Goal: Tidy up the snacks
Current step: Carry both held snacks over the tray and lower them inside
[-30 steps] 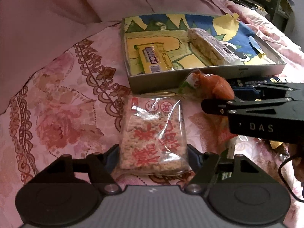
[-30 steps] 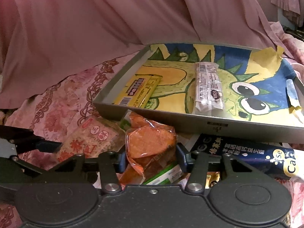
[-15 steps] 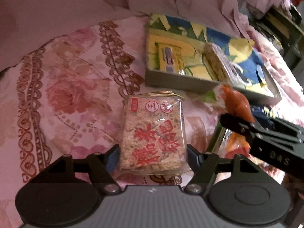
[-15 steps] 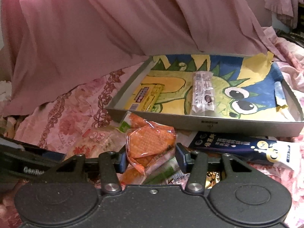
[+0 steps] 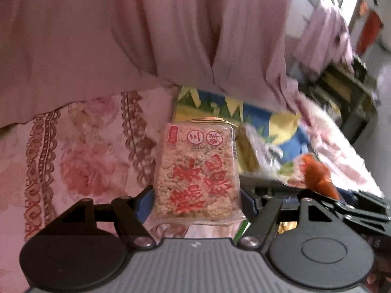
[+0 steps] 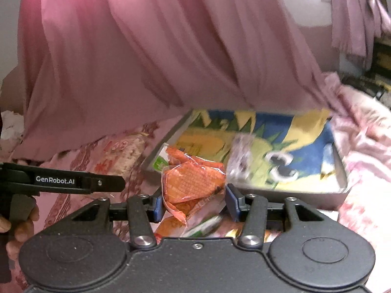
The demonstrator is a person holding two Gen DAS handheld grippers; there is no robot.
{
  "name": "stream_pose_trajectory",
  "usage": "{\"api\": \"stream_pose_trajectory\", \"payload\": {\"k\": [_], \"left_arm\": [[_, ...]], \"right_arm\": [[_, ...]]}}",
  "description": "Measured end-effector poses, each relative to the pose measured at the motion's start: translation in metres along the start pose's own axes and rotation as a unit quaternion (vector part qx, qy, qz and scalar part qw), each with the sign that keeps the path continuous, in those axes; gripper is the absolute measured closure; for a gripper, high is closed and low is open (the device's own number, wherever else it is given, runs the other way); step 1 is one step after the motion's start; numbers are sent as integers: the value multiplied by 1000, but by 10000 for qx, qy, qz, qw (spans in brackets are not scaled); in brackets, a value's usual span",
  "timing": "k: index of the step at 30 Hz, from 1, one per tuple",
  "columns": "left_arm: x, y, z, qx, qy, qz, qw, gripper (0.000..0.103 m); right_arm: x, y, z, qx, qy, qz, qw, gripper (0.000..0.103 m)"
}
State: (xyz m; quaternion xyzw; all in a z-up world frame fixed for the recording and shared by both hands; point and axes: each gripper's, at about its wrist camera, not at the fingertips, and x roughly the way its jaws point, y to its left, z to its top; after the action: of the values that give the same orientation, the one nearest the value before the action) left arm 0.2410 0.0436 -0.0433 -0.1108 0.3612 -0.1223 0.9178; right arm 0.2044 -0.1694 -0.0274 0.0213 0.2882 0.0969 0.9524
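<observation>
Clear puffed-rice pack and orange snack packet, both before tray

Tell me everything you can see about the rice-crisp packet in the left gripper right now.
The rice-crisp packet is a flat, roughly square clear plastic pouch filled with pale puffed-grain cake, printed with big red characters, two round red stamps and a small red label near its top edge. The left gripper is shut on it, blue pads pressing its two side edges near the lower end. It is off the floral bedspread, printed face toward the camera, top seal pointing toward the cartoon tray behind it. Nothing else visibly touches it.
</observation>
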Motion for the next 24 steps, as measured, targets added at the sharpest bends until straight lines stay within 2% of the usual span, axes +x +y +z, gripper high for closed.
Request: {"api": "stream_pose_trajectory", "payload": {"k": [6,11,18,24], "left_arm": [[26,-8,21,-369,-314,59,9988,28],[59,-26,31,-349,-396,-17,9986,28],[100,-46,37,-15,-444,-156,9989,28],[124,-48,34,94,-291,-152,9994,28]], "right_arm": [[-2,-29,26,-490,-259,-340,9979,52],[16,-64,29,6,-461,-573,9973,52],[58,-92,29,367,-366,-890,9947,52],[88,-105,34,550,-304,-1077,9922,52]]}}
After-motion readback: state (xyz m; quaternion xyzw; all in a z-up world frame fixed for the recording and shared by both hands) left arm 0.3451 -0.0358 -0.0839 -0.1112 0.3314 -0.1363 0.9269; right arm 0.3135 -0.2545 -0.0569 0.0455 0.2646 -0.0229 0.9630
